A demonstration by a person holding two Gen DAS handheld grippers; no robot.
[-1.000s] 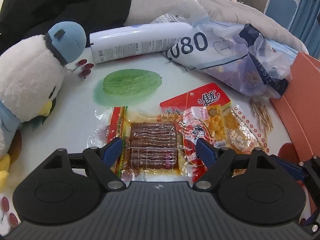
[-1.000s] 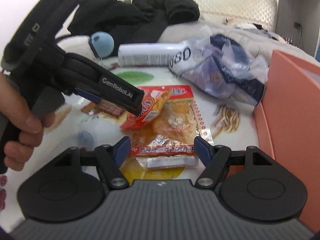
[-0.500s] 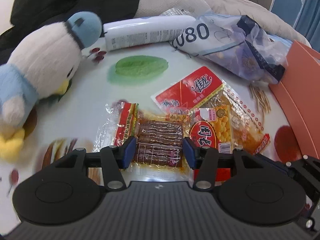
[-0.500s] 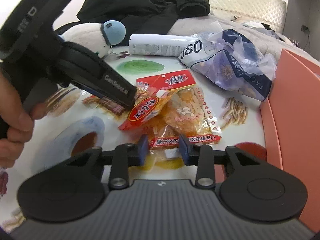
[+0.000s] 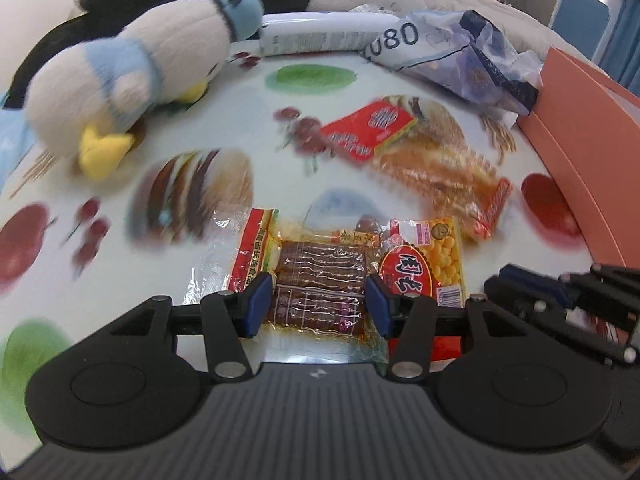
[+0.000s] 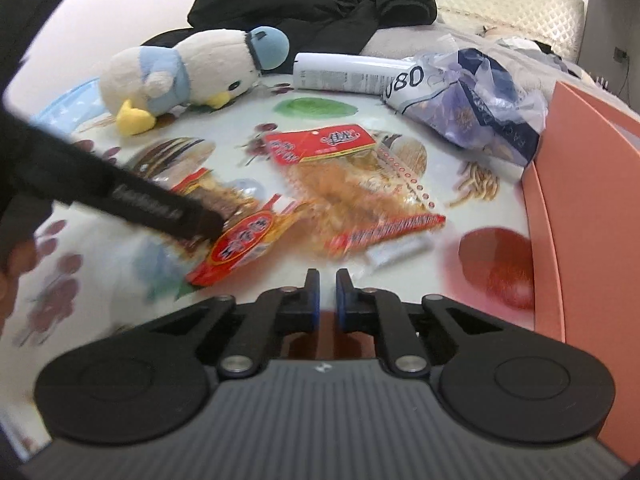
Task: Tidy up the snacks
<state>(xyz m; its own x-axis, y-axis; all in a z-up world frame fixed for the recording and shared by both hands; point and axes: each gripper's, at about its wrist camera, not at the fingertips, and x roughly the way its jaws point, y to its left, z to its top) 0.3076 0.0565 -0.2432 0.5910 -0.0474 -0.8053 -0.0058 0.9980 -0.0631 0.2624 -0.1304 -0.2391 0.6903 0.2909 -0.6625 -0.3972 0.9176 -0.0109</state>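
The left gripper (image 5: 318, 294) grips the dried-meat snack pack (image 5: 316, 280). The right gripper (image 6: 323, 288), nearly closed, holds nothing. The corn snack pack (image 5: 424, 268) lies at 3 o'clock of the meat pack.

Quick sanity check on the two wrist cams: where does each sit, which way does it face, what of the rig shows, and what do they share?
Left wrist: on the left gripper, facing forward and down over the fruit-print tablecloth; its blue-padded fingers grip the brown meat-stick packet.
Right wrist: on the right gripper, same heading; jaws nearly closed on nothing, the left gripper's black arm crossing at left.
Shared: white-and-blue plush duck, red-topped orange snack bag, white cylindrical can.
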